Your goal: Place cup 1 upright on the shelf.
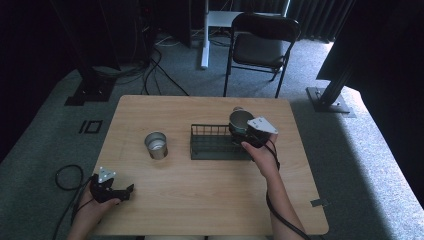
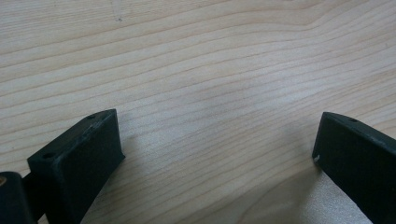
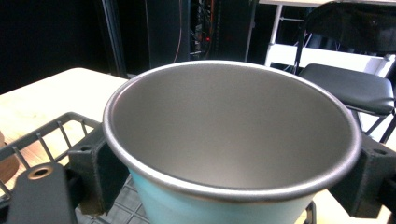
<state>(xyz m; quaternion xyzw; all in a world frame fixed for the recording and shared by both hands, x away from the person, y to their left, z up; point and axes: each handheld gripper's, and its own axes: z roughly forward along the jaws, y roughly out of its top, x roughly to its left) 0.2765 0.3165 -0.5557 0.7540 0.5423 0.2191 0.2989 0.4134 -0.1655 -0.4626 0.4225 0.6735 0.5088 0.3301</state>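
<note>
High view: the right gripper [image 1: 250, 131] sits at about two o'clock on the wooden table [image 1: 200, 200], clamped on a metal cup [image 1: 240, 120] at the right end of the dark wire basket [image 1: 212, 142]. In the right gripper view that cup [image 3: 233, 140], pale blue outside and grey inside, stands upright with one black jaw pressed against each side of it, just below the rim, above the basket's floor [image 3: 116, 205]. A second metal cup [image 1: 156, 145] stands on the table at ten o'clock, left of the basket. The left gripper [image 1: 122, 192] rests at eight o'clock, well apart from both cups, its jaws spread wide over bare wood.
</note>
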